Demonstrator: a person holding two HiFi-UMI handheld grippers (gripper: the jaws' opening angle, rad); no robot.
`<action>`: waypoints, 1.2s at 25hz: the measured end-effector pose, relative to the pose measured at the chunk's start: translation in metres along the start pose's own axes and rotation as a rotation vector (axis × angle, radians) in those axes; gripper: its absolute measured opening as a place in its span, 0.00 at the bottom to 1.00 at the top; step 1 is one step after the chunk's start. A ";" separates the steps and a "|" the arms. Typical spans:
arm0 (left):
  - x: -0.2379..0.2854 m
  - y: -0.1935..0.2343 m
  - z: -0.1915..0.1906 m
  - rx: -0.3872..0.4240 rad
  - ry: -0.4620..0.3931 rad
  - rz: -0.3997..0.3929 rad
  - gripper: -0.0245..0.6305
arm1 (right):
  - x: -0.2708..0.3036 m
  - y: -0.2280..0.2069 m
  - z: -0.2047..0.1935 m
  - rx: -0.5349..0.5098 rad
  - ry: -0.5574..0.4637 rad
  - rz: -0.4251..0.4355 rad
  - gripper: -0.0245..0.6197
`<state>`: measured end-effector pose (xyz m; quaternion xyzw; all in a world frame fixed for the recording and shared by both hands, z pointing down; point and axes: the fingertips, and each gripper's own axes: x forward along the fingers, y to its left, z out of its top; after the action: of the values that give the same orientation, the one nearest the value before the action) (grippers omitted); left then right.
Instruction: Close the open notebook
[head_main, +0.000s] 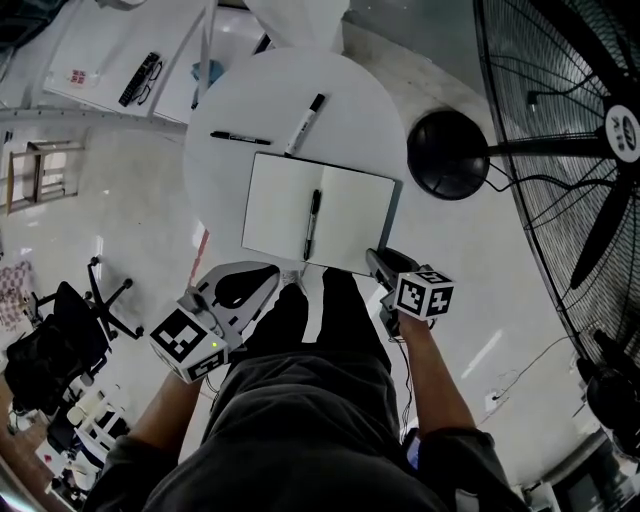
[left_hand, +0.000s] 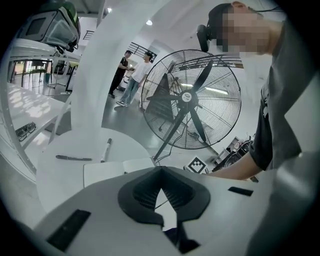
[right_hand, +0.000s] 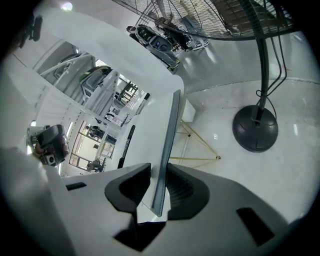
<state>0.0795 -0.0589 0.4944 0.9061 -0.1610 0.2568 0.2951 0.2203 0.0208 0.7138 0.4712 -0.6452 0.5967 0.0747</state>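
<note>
Right gripper (head_main: 378, 260) apparently clamps the open notebook's (head_main: 280, 205) right cover edge between its jaws.

The open paper notebook (head_main: 280, 205) has blank white pages and a grey-blue cover. The slim pen (head_main: 313, 222) is black, the round table (head_main: 360, 110) white.

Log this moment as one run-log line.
right claw: shut on notebook edge | left claw: shut, empty | pen: on pages | notebook: open
</note>
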 end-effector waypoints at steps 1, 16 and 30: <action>-0.001 0.000 0.001 0.002 -0.005 -0.003 0.06 | -0.002 0.001 0.001 -0.004 -0.004 -0.003 0.19; -0.044 0.012 0.003 0.015 -0.098 -0.018 0.06 | -0.026 0.045 0.018 -0.033 -0.079 -0.014 0.10; -0.101 0.037 -0.006 0.008 -0.192 -0.010 0.06 | -0.024 0.134 0.035 -0.140 -0.097 0.039 0.09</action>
<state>-0.0217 -0.0693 0.4585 0.9285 -0.1829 0.1680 0.2761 0.1567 -0.0172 0.5943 0.4805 -0.6973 0.5279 0.0644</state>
